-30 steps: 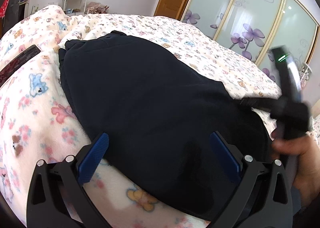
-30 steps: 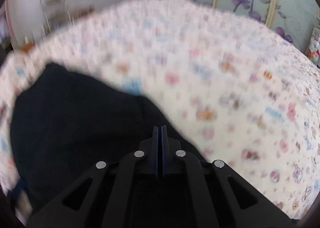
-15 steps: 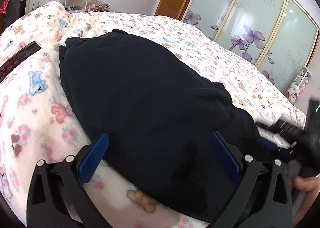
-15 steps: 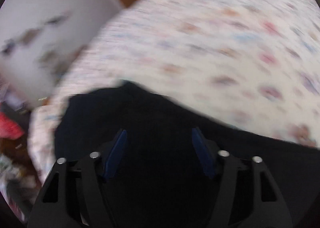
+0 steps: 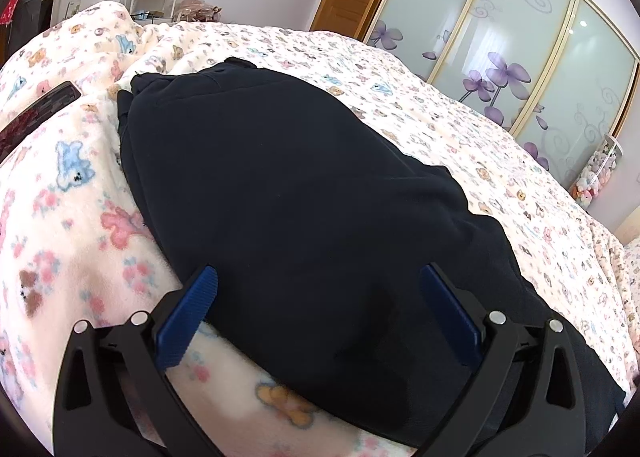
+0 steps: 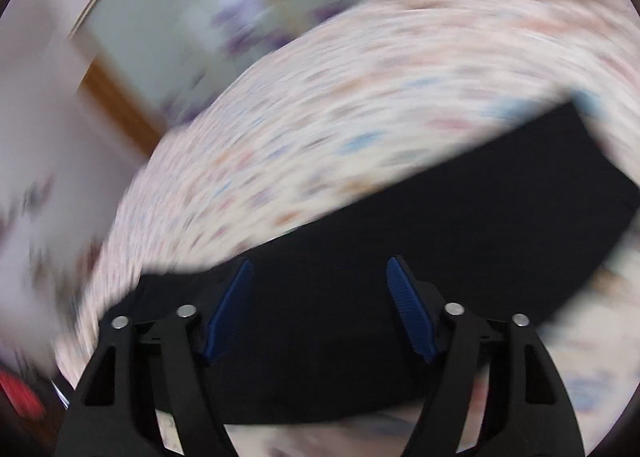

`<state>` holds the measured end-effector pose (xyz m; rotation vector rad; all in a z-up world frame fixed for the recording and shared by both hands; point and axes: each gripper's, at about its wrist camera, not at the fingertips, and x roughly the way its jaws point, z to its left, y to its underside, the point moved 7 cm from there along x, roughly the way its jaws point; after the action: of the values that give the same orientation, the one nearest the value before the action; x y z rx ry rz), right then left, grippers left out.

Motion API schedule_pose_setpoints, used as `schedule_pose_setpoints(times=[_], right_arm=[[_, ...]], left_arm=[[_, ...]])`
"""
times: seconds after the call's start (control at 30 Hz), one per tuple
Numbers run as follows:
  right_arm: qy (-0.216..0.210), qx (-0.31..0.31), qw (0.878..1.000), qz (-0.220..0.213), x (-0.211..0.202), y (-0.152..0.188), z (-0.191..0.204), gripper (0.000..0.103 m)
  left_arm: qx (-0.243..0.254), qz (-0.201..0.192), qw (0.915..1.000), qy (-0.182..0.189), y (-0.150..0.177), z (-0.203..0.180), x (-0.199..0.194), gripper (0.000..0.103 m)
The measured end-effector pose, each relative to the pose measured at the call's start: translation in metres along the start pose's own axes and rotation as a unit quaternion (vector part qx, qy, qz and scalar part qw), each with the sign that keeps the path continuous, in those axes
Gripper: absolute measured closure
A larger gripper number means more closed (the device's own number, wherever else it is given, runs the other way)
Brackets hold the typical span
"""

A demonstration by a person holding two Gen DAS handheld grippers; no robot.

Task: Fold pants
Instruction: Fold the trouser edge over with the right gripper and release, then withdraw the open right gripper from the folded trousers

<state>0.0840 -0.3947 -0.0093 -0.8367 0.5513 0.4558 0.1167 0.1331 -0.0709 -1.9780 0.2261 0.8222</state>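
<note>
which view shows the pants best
The left wrist view: the pants lie sharp and almost whole on the bedspread. The right wrist view is motion-blurred and shows only a dark band of them.

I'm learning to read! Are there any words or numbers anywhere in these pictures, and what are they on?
None can be read.
Blanket: bears and flowers only, no words.
Pants: plain dark cloth, no label showing.
Wardrobe doors: purple flowers and swirls, no letters.
Dark flat thing at the left: any marks are too small to read.
Right wrist view: too blurred to read anything.
</note>
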Motion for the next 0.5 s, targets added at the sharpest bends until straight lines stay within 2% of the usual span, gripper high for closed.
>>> schedule_pose_setpoints(times=[0.1,0.17,0.23,0.3,0.37,0.5], right_arm=[[0.043,0.109,0.993,-0.033,-0.037,-0.017,-0.083,0.034],[0.053,0.167,0.984,-0.041,-0.05,-0.02,-0.122,0.035],[0.071,0.2,0.976,-0.042,-0.053,-0.018,-0.146,0.036],[0.079,0.225,0.97,-0.036,-0.048,-0.014,-0.161,0.036],[0.07,0.248,0.966,-0.036,-0.041,-0.013,-0.17,0.036],[0.059,0.238,0.968,-0.05,-0.033,-0.023,-0.167,0.036]], left_arm=[[-0.001,0.0,1.0,0.001,0.0,0.0,0.0,0.002],[-0.001,0.001,1.0,0.001,0.0,0.0,0.001,0.002],[0.0,0.002,1.0,0.001,0.0,0.0,0.002,0.002],[-0.001,0.002,1.0,0.003,0.001,0.0,0.002,0.002],[-0.001,0.002,1.0,0.003,0.001,0.0,0.003,0.002],[-0.001,0.002,1.0,0.003,0.001,0.001,0.003,0.002]])
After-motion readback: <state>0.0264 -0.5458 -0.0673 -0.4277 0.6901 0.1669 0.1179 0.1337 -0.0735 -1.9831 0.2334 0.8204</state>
